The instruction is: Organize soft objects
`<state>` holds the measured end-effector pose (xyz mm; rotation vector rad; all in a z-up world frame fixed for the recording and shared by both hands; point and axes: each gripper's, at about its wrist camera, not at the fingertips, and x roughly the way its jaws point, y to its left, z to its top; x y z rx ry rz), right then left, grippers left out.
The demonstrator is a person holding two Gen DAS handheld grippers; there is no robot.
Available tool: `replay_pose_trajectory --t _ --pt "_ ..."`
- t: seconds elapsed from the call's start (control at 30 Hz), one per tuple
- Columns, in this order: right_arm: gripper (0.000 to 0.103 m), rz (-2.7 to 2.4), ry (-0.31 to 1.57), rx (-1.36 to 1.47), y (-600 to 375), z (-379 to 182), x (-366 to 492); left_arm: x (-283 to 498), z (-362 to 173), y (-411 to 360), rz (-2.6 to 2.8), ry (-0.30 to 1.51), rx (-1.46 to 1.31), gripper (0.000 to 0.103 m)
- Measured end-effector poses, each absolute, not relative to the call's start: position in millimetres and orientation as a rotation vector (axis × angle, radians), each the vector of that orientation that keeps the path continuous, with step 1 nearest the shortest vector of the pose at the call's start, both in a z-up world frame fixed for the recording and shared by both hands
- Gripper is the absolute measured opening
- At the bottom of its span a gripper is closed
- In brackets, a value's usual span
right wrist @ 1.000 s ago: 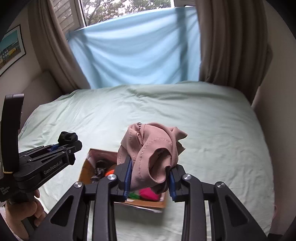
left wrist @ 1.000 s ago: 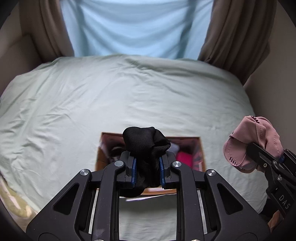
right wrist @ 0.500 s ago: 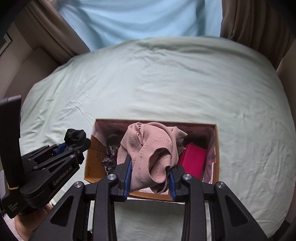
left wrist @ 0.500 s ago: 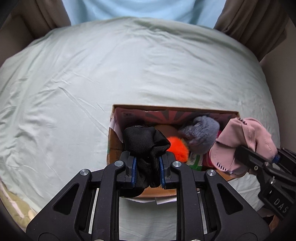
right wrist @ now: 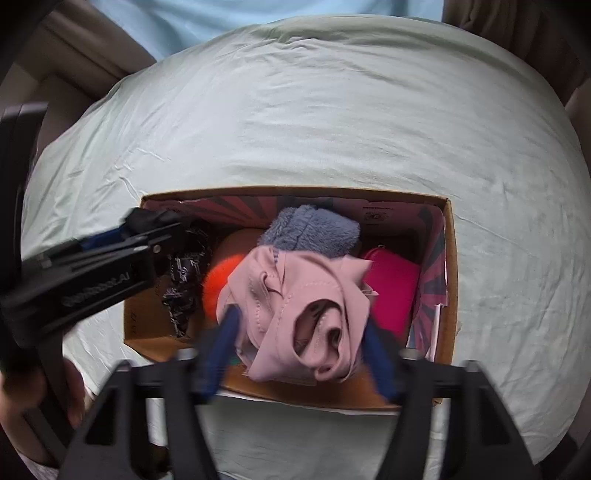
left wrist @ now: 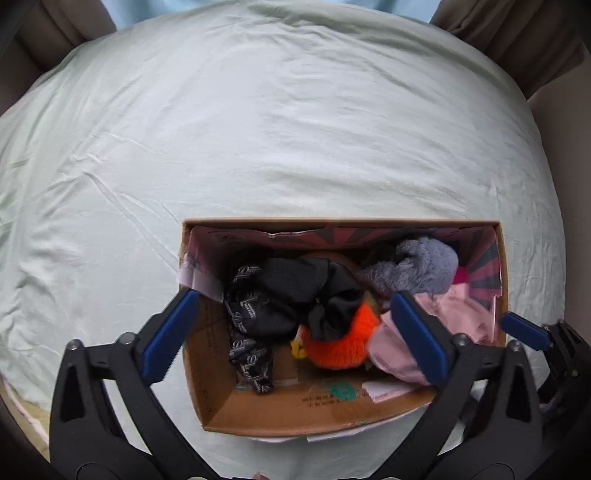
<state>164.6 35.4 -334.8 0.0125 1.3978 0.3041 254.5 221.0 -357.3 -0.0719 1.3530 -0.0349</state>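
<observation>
A cardboard box sits on the pale green bed; it also shows in the right wrist view. My left gripper is open wide above the box's left half, and the black cloth lies loose inside. My right gripper has its blurred jaws spread apart around the pink garment, which sits over the box. The pink garment also shows in the left wrist view. An orange fuzzy toy, a grey plush and a magenta item lie in the box.
The green bed sheet spreads around the box. Brown curtains and a light blue sheet hang at the far side. A black patterned strap lies in the box's left part.
Both grippers came down over the box. The left gripper opened and let the black cloth fall in. The right jaws spread apart around the pink garment.
</observation>
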Motion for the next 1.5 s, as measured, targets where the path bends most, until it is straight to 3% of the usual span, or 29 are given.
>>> replay_pose_trajectory --t 0.03,0.3,0.67,1.03,1.5 --pt "0.103 0.316 1.404 -0.009 36 -337 163 256 -356 220 -0.036 1.351 -0.058 0.103" --pt "0.103 0.308 1.405 -0.005 27 -336 155 254 -339 219 -0.031 1.343 -0.069 0.103" --pt "0.103 0.302 1.283 0.029 13 -284 140 217 -287 213 -0.03 1.246 -0.063 0.103" --pt "0.103 0.298 1.124 0.047 -17 -175 104 140 -171 212 -0.007 1.041 -0.117 0.103" --pt "0.103 0.211 0.792 0.073 -78 -21 38 43 -24 183 0.013 0.694 -0.105 0.103"
